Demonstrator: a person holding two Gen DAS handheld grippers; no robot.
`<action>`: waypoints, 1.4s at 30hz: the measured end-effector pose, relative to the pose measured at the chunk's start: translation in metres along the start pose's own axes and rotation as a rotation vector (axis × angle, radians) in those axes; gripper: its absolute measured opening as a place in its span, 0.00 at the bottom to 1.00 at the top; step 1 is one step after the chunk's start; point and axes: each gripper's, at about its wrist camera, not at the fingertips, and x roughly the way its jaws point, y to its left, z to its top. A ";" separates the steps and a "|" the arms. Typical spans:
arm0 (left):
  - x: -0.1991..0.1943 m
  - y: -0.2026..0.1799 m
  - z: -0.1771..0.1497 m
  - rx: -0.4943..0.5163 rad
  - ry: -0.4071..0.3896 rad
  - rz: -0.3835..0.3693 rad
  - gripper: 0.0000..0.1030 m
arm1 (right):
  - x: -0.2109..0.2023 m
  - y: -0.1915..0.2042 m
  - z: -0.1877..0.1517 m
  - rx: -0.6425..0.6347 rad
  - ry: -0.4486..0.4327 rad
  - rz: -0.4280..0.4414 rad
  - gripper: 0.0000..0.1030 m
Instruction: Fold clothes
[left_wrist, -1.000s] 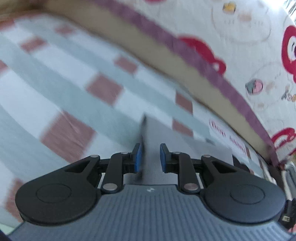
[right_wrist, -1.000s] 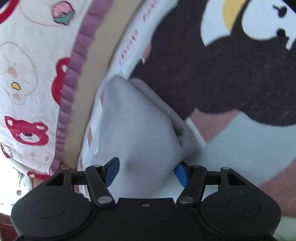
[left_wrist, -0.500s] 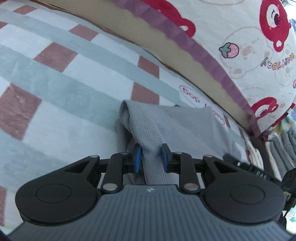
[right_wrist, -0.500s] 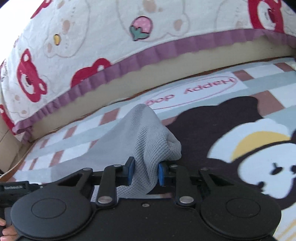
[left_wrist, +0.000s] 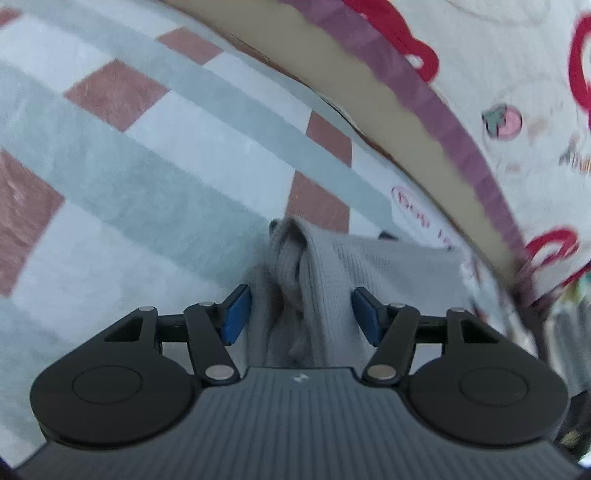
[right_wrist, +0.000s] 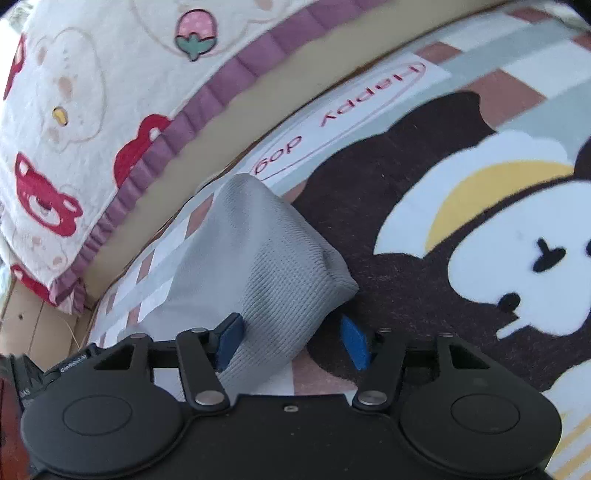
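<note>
A grey waffle-knit garment (left_wrist: 373, 266) lies on the checked rug, bunched into a ridge at its near end. My left gripper (left_wrist: 301, 314) straddles that ridge; its jaws are opening, and the blue pads (left_wrist: 236, 314) stand clear of the cloth. In the right wrist view the same garment (right_wrist: 266, 258) rises in a loose hump. My right gripper (right_wrist: 291, 339) is over the hump's near edge with its jaws opening. The left pad (right_wrist: 229, 338) is right beside the cloth and the right pad (right_wrist: 354, 341) is apart from it.
The rug (left_wrist: 129, 177) has grey, white and brownish-red checks, and a dark cartoon dog (right_wrist: 498, 236) fills its right part. A bed (right_wrist: 92, 92) with a bear-print cover and purple frill borders the rug's far side. Wooden floor (right_wrist: 33, 325) shows at left.
Both grippers, closed on the grey garment half a second ago, have spread their jaws and released it. The cloth has settled lower onto the rug.
</note>
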 end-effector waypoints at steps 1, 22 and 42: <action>0.002 0.002 0.002 -0.003 0.006 -0.015 0.50 | 0.004 -0.001 0.002 0.022 -0.005 0.012 0.66; -0.006 -0.199 -0.080 0.513 -0.049 -0.114 0.21 | -0.143 0.006 0.031 -0.432 -0.276 -0.185 0.29; 0.102 -0.196 -0.135 0.322 0.132 -0.156 0.52 | -0.195 -0.161 0.017 0.179 -0.164 -0.156 0.59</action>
